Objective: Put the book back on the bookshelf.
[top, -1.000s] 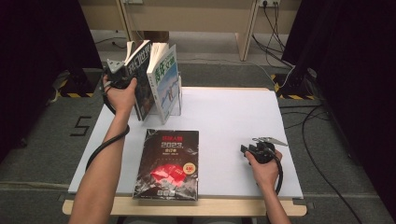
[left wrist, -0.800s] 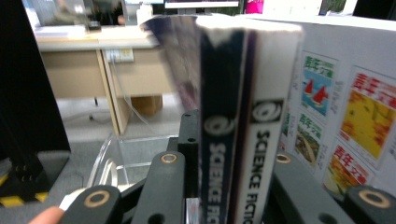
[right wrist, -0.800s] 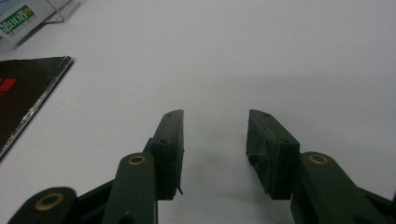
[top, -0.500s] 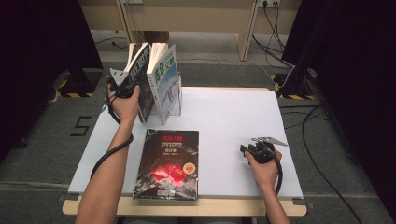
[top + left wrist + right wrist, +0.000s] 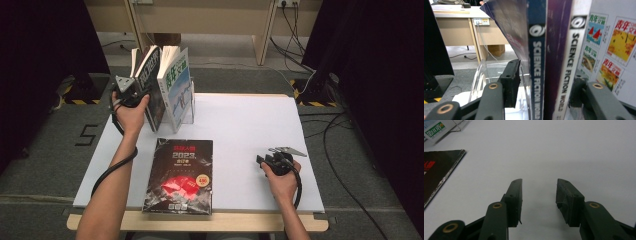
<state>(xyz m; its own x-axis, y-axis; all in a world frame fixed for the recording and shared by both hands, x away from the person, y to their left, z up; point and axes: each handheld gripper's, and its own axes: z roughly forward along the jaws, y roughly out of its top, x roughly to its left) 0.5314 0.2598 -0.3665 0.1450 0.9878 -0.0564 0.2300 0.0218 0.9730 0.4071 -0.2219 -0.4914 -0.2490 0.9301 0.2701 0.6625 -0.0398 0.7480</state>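
At the far left corner of the white table, the left tool is up against the dark-spined Science Fiction World magazine that stands upright in a clear acrylic book stand. Its jaws have just been opening; the magazine's spine sits between them, but the left pad stands clear of it with a visible gap, so the tool is no longer clamped on it. Just to the right of that magazine in the stand leans a white-covered magazine with green lettering and small pictures, touching its neighbour. Nearer the front edge, left of the middle, a large black book with red cover art and "2023" on it lies flat. Farther right, near the front right corner, the right tool rests low over the bare tabletop, its jaws spread wide with nothing between them, well apart from the black book and from the stand.
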